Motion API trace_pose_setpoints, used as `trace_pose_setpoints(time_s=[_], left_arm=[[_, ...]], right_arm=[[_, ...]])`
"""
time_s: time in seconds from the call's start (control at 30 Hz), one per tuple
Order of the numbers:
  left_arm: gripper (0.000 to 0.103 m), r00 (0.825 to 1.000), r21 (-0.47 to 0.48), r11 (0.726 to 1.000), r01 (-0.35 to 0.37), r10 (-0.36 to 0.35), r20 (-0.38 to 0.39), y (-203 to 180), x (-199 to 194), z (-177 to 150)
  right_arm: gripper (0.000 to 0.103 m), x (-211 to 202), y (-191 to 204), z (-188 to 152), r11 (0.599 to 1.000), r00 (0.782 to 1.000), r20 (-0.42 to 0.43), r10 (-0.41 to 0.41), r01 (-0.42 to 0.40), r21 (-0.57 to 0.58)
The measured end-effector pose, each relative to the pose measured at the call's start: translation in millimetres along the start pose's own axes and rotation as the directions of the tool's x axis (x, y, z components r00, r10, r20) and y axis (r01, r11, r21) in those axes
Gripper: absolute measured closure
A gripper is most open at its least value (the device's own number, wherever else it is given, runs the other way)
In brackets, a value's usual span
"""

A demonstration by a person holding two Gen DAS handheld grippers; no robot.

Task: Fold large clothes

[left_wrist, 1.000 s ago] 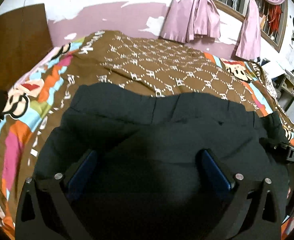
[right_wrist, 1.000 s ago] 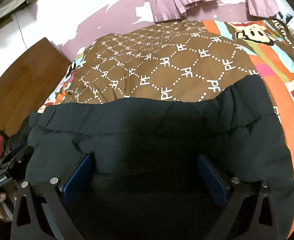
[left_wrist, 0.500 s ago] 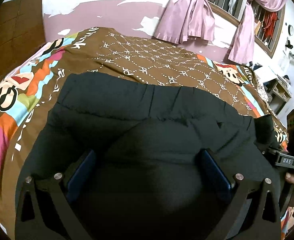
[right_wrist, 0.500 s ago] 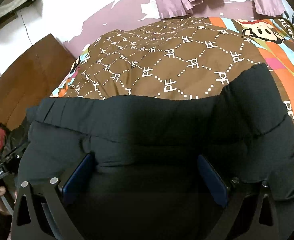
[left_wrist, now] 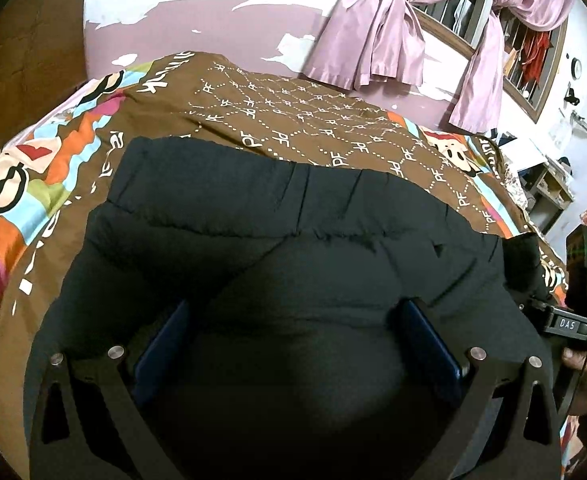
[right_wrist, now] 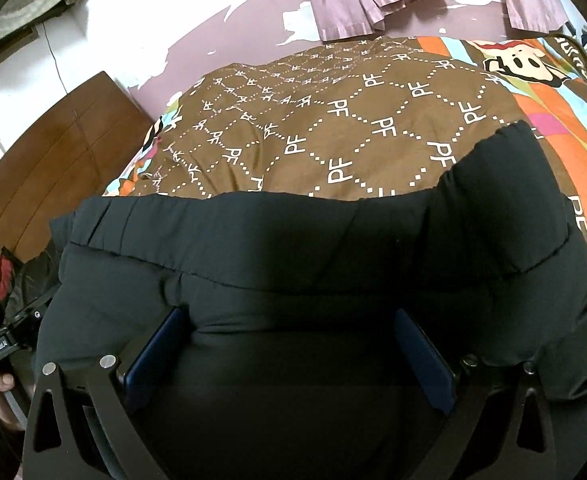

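Left wrist view: the left gripper (left_wrist: 295, 340) stands with its jaws wide apart, both blue pads (left_wrist: 429, 344) resting on a black padded garment (left_wrist: 253, 248); no fabric is pinched between them. The garment fills the frame from 9 o'clock round to 3 o'clock and lies on a brown patterned bedspread (left_wrist: 293, 128). Its long axis runs from 9 to 3 o'clock, and its stitched hem band (left_wrist: 221, 188) faces 12 o'clock, toward the pink curtains (left_wrist: 373, 36). At 3 o'clock the right gripper's body (left_wrist: 573, 320) and the hand (left_wrist: 585, 368) holding it appear beside the garment's end.

Right wrist view: the right gripper (right_wrist: 289, 344) is likewise spread wide over the garment (right_wrist: 313, 248), its pads (right_wrist: 153, 348) touching the cloth without clamping it. The hem band (right_wrist: 253, 220) again faces 12 o'clock, rising toward 2 o'clock at its right end. A wooden headboard (right_wrist: 53, 160) lies at 9 to 10 o'clock; the other gripper's body (right_wrist: 1, 344) shows at 8 o'clock.
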State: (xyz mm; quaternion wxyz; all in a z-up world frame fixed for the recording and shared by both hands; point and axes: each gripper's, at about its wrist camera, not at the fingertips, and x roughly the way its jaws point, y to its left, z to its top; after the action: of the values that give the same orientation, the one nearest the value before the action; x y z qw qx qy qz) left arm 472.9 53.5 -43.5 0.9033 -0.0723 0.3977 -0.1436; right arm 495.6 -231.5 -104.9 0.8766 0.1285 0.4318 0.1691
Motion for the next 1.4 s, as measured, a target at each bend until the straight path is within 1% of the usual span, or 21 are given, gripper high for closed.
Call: trace_pose_setpoints(time_s=[0.2, 0.3, 0.37, 0.4, 0.43, 0.5, 0.63, 0.7, 0.73, 0.8, 0.93, 1.0, 1.07, 1.1, 1.2, 1.3, 1.33, 1.4], left_arm=[[0.001, 1.000, -0.001, 1.000, -0.002, 0.002, -0.005, 0.3, 0.8, -0.4], [0.001, 1.000, 0.001, 1.000, -0.008, 0.008, -0.001, -2.0, -3.2, -1.3], [0.001, 1.000, 0.000, 1.000, -0.005, 0.005, 0.027, -2.4, -10.7, -4.3], [0.001, 0.999, 0.000, 1.000, -0.004, 0.004, 0.039, -2.6, -13.7, -5.7], [0.001, 0.998, -0.001, 1.000, -0.005, 0.005, 0.057, -2.7, -18.4, -7.3], [0.001, 0.996, -0.007, 1.000, -0.006, 0.007, 0.093, -2.1, -27.9, -9.3], [0.001, 0.986, -0.051, 0.999, -0.015, 0.023, 0.164, 4.8, -49.2, -12.4], [0.001, 0.981, -0.077, 0.997, -0.026, 0.040, 0.192, 10.4, -59.9, -11.2], [0.001, 0.978, -0.087, 0.996, -0.037, 0.054, 0.203, 14.4, -65.7, -11.0], [0.001, 0.976, -0.089, 0.994, -0.058, 0.076, 0.205, 20.8, -74.2, -9.3], [0.001, 0.975, -0.089, 0.991, -0.105, 0.120, 0.188, 42.8, -87.0, -10.6], [0.001, 0.974, -0.112, 0.988, -0.108, 0.128, 0.185, 57.7, -91.9, -16.0], [0.001, 0.980, -0.148, 0.985, -0.091, 0.115, 0.165, 73.1, -92.7, -19.6], [0.001, 0.983, -0.171, 0.982, -0.076, 0.103, 0.151, 82.1, -92.6, -21.9], [0.001, 0.986, -0.230, 0.972, -0.058, 0.091, 0.137, 99.3, -94.4, -28.0], [0.001, 0.991, -0.289, 0.957, -0.008, 0.046, 0.125, 115.0, -95.1, -33.1], [0.001, 0.992, -0.303, 0.953, 0.010, 0.029, 0.124, 118.1, -95.1, -33.4], [0.001, 0.995, -0.312, 0.949, 0.032, 0.001, 0.103, 123.5, -92.6, -33.6]], right_arm=[[0.000, 0.3, 0.8, 0.2, 1.000, 1.000, 0.000, -0.006, 0.006, -0.004], [0.000, -8.3, 2.1, -4.1, 1.000, 0.999, 0.048, -0.008, 0.009, -0.017], [0.000, -19.2, 5.3, -10.5, 0.999, 0.995, 0.102, -0.020, 0.023, -0.033], [0.000, -25.2, 6.7, -13.1, 0.999, 0.991, 0.131, -0.031, 0.036, -0.037], [0.000, -36.6, 9.3, -17.3, 0.997, 0.980, 0.190, -0.056, 0.065, -0.041], [0.000, -50.7, 11.5, -21.6, 0.995, 0.965, 0.255, -0.070, 0.084, -0.046], [0.000, -79.6, 7.8, -28.4, 0.994, 0.937, 0.341, -0.079, 0.099, -0.042], [0.000, -92.5, 3.3, -31.6, 0.993, 0.924, 0.371, -0.092, 0.112, -0.031], [0.000, -97.7, 0.6, -32.2, 0.993, 0.921, 0.377, -0.094, 0.113, -0.030], [0.000, -106.0, -4.1, -33.4, 0.991, 0.924, 0.370, -0.096, 0.122, -0.048], [0.000, -123.6, -17.8, -38.5, 0.970, 0.922, 0.365, -0.132, 0.196, -0.145], [0.000, -128.3, -26.0, -43.1, 0.958, 0.919, 0.360, -0.160, 0.233, -0.169], [0.000, -130.7, -41.0, -47.2, 0.954, 0.920, 0.346, -0.185, 0.253, -0.163], [0.000, -130.6, -50.4, -48.9, 0.959, 0.925, 0.333, -0.184, 0.244, -0.147], [0.000, -125.4, -70.1, -52.7, 0.972, 0.946, 0.278, -0.166, 0.204, -0.113], [0.000, -119.2, -85.0, -58.1, 0.981, 0.959, 0.239, -0.154, 0.177, -0.079], [0.000, -115.7, -90.3, -59.1, 0.987, 0.968, 0.214, -0.132, 0.149, -0.067], [0.000, -111.9, -95.8, -60.0, 0.990, 0.975, 0.190, -0.119, 0.130, -0.051]])
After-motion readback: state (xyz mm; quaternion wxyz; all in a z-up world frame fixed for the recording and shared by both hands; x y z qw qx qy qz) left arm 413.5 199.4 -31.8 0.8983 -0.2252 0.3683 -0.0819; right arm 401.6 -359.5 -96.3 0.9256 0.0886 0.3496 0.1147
